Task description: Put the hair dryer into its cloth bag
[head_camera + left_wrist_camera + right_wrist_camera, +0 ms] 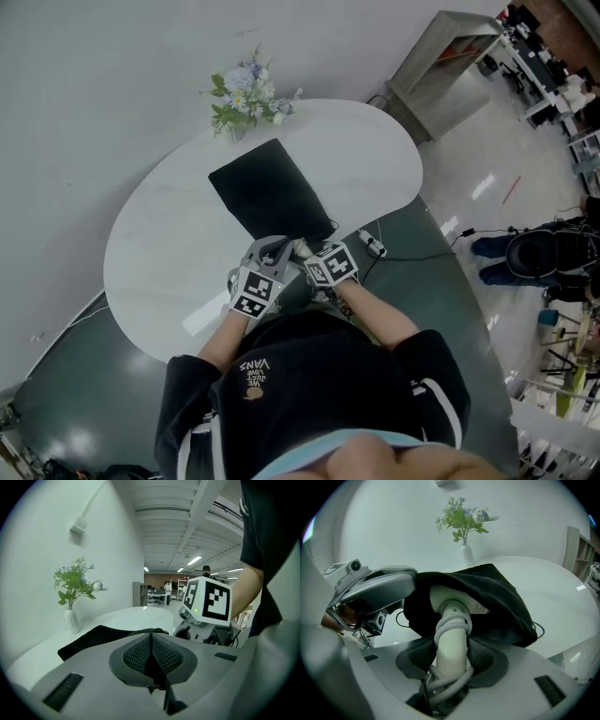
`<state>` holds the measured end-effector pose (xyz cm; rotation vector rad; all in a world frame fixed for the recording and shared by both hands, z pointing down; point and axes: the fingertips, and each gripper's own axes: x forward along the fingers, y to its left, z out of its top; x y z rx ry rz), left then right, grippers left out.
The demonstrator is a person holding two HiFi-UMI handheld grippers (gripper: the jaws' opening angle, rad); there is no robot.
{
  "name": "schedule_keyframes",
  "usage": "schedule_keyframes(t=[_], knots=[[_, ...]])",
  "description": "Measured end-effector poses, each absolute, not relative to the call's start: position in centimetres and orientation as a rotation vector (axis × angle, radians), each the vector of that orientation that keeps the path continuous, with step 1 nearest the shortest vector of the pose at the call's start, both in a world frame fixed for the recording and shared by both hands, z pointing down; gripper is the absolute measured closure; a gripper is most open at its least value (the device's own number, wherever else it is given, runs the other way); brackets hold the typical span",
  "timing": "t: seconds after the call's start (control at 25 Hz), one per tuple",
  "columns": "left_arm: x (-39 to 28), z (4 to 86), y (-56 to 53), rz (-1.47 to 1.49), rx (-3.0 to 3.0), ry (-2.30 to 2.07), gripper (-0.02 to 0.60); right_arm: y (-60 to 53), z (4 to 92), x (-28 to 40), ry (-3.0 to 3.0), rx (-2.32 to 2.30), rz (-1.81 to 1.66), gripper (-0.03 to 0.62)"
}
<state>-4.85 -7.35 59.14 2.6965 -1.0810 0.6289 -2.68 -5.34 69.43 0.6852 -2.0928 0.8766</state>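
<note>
Right gripper [451, 665] is clamping white hair dryer [452, 606] by cord-wrapped handle. Dryer head is sitting inside black cloth bag [501, 602] at 12 o'clock, hidden in head view. Left gripper [151, 654] is pinching bag rim.

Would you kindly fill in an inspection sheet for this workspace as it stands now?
Surface: white rounded table.
Job's things: black cloth bag lying on the table; white hair dryer, head inside the bag's mouth, handle outside.
Clutter: vase of flowers at the table's far edge.
Grippers: left gripper shut on the bag's rim, lifting the mouth; right gripper shut on the dryer's handle.
Cables: the dryer's cord wound round its handle; loose cables on the floor beside the table.
Surroundings: white wall, grey shelf unit, office desks beyond.
</note>
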Motion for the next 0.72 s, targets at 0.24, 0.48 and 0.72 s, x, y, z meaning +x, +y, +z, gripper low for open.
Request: schedule_keyframes(t=[0.24, 0.48, 0.72], knots=[[-5.3, 59.0, -7.1, 0.552, 2.650, -1.081, 0.548, -8.0, 69.4, -4.3, -2.100, 0.650, 0.856, 0.376], [-6.2, 58.9, -7.4, 0.499, 2.598, -1.103, 0.548, -10.5, 69.3, -5.9, -2.111, 0.621, 0.839, 0.376], [-6.7, 58.8, -8.0, 0.452, 2.562, -1.118, 0.548, -12.9, 69.1, -7.5, -2.126, 0.601, 0.802, 0.376]])
